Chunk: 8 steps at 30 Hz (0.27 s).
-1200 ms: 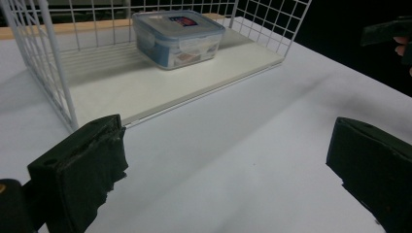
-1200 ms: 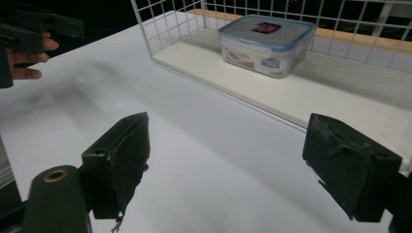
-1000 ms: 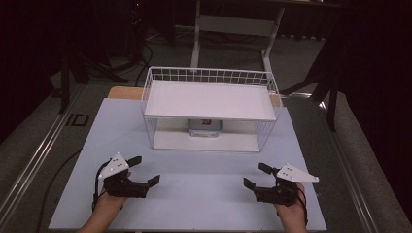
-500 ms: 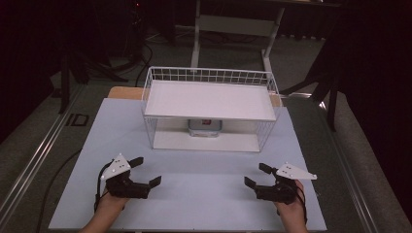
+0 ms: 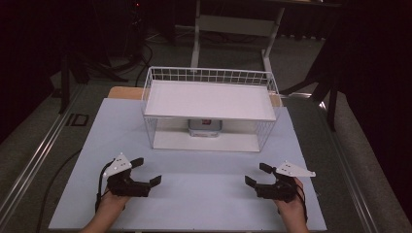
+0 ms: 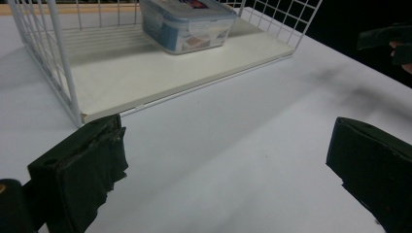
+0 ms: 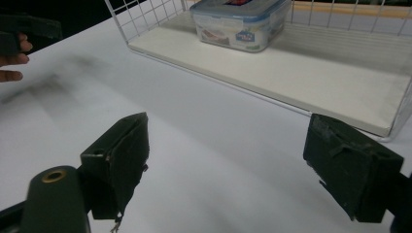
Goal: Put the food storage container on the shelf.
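Observation:
A white wire rack [image 5: 210, 109] stands at the middle back of the white table [image 5: 194, 194]. It has a white upper shelf [image 5: 209, 99] and a lower board [image 6: 145, 73]. On the lower board sits a clear plastic box with a blue lid [image 5: 205, 127] [image 6: 187, 24] [image 7: 243, 22]. My left gripper [image 5: 145, 171] [image 6: 228, 160] rests near the front left, open and empty. At the front right, my right gripper [image 5: 256, 174] [image 7: 228, 155] is also open with nothing in it. Both point toward the rack.
Bare white tabletop lies between the grippers and the rack. Beyond the table stand a desk frame [image 5: 233, 24] and dark floor with cables. The other hand's gripper [image 6: 384, 36] [image 7: 19, 31] shows at the edge of each gripper view.

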Motion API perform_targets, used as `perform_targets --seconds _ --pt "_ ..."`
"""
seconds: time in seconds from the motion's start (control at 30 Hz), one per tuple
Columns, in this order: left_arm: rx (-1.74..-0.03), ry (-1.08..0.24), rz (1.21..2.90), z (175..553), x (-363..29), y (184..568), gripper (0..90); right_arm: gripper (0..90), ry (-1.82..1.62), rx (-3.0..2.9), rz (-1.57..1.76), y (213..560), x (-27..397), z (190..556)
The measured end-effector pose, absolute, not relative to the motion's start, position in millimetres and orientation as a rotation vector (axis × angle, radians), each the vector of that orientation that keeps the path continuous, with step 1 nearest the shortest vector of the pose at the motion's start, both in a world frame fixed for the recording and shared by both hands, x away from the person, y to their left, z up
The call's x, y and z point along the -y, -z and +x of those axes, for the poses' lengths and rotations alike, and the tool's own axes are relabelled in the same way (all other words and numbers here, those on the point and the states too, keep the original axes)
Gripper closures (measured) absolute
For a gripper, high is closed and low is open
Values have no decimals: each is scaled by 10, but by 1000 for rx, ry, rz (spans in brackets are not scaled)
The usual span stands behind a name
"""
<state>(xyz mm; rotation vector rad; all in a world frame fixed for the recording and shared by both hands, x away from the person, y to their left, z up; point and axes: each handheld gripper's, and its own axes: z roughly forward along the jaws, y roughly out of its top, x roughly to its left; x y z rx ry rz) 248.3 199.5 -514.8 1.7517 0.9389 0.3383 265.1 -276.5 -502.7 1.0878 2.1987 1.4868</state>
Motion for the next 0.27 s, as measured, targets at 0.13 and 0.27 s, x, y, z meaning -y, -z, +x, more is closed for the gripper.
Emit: perform_targets --seconds 0.13,0.27 --pt "-941 -350 1762 2486 -1994 5146 15 166 -1484 -2209 1101 5048 2764 2670" --pt "-942 -349 1771 2493 -1999 5154 15 167 -1477 -2218 1108 5061 2765 2683"
